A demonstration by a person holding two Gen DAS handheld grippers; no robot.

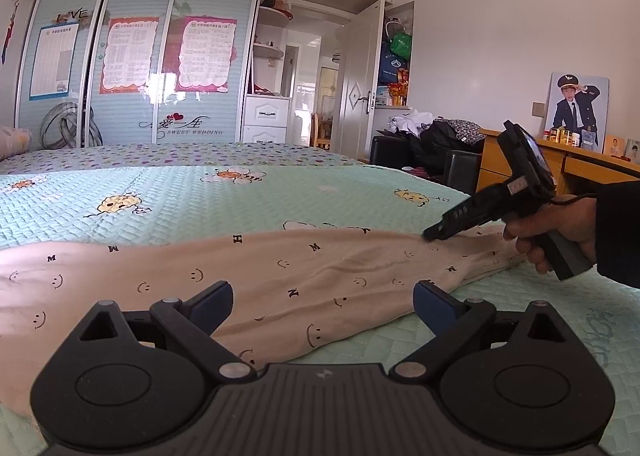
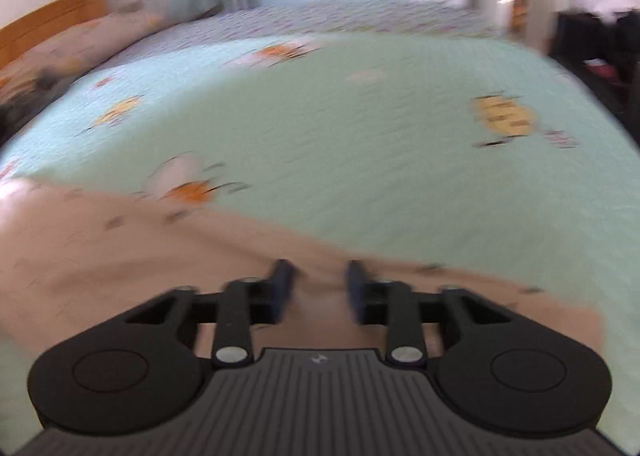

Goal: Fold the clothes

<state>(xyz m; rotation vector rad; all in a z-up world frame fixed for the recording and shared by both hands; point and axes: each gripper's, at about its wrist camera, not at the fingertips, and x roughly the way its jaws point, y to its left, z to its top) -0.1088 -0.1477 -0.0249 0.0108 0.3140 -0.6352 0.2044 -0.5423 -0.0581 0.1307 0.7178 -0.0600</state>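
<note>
A beige garment [image 1: 280, 276] printed with smiley faces and letters lies stretched across the mint green bedspread [image 1: 200, 196]. My left gripper [image 1: 324, 296] stands wide open just above the garment's near part, with cloth showing between its blue pads [image 1: 218, 296]. In the left wrist view a hand [image 1: 560, 224] holds my right gripper [image 1: 431, 234], tip down on the garment's right end. The right wrist view is blurred. There my right gripper [image 2: 320, 284] shows a narrow gap between its fingers [image 2: 282, 288], over the beige garment [image 2: 120, 256], and nothing is pinched.
A wardrobe [image 1: 136, 56] with posters stands beyond the bed. A black chair piled with clothes [image 1: 436, 140] and a wooden desk [image 1: 520, 160] are at the right. A pillow [image 2: 80, 44] and a wooden headboard [image 2: 52, 16] lie at the left. The bedspread [image 2: 360, 136] stretches wide past the garment.
</note>
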